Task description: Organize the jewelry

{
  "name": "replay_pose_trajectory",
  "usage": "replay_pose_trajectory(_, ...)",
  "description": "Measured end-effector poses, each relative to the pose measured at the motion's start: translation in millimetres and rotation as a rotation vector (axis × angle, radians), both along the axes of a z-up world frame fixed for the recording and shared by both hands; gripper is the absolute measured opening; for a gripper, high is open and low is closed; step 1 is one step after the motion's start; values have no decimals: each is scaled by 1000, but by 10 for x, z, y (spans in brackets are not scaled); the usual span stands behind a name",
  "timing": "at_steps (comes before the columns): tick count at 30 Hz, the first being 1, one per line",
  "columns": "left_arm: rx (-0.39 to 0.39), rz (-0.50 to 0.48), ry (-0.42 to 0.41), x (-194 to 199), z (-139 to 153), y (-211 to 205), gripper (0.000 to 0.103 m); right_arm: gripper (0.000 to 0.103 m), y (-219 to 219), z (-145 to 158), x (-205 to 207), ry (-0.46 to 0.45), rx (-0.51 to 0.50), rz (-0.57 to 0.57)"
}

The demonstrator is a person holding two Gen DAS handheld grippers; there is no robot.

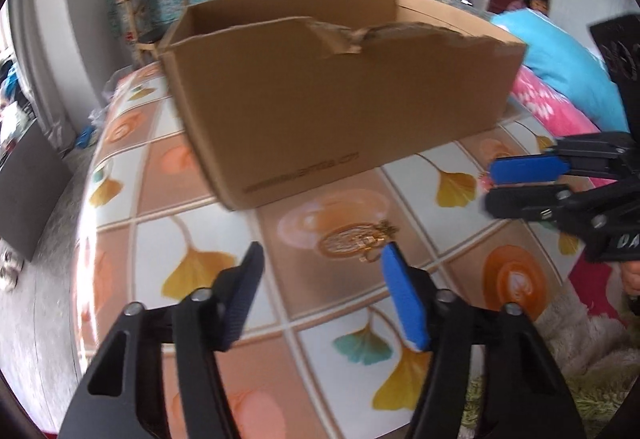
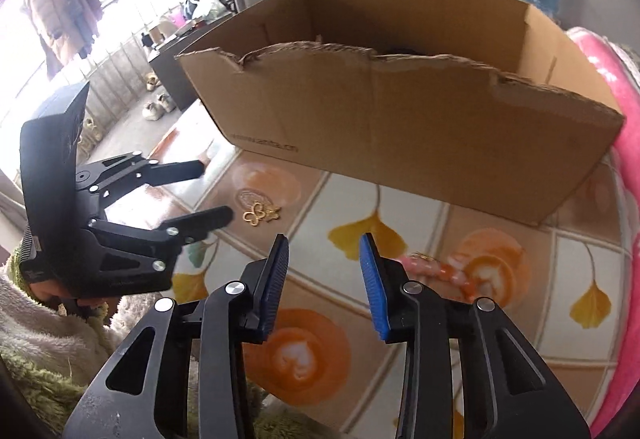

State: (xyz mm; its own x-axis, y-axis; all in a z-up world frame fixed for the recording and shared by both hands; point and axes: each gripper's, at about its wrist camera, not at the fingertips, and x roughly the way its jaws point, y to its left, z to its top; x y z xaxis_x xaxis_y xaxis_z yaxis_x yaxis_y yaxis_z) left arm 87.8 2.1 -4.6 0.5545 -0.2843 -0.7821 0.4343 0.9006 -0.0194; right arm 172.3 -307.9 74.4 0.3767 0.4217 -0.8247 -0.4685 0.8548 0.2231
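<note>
Each wrist camera is looking steeply down along its own gripper fingers, close above the patterned desk [image 1: 208, 199]. Both are facing the cardboard box [image 1: 340, 87] and sharing the gold butterfly jewelry [image 2: 262, 214], each catching the other gripper at its edge.

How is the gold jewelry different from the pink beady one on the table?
The gold piece is shiny metal with butterfly shapes on a fine chain; the beaded piece is a string of pink and orange beads. The gold piece lies nearer the left gripper; the beaded piece lies just right of the right gripper. Both lie loose on the patterned cloth, outside the cardboard box, and neither is held.
</note>
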Motion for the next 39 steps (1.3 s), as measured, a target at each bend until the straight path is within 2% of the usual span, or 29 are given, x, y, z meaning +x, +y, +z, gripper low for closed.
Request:
replay_pose_trajectory(2,-5,-24,3,12,3,-49,45,31,38,-39,42,13,6,1)
replay_pose_trajectory(8,17,-93,34,81,-58,-204,27,30,113,-92,111,35,22,-10)
replay_pose_trajectory(13,58,-109,33,101,-108,-258,20,30,63,-99,83,36,25,-20)
replay_pose_trajectory(16,67,-103,27,107,-117,-270,13,30,0,-98,83,40,29,-31)
replay_pose_trajectory(21,69,-90,24,103,-125,-268,12,30,-51,-72,82,38,35,-35)
replay_pose_trajectory(27,80,-30,27,95,-125,-108,12,31,123,-59,75,25,37,3)
replay_pose_trajectory(32,73,28,28,72,-132,44,12,31,338,-89,106,9,3,44)
replay_pose_trajectory(39,53,43,25,58,-133,114,12,29,518,-103,142,-10,-63,76)
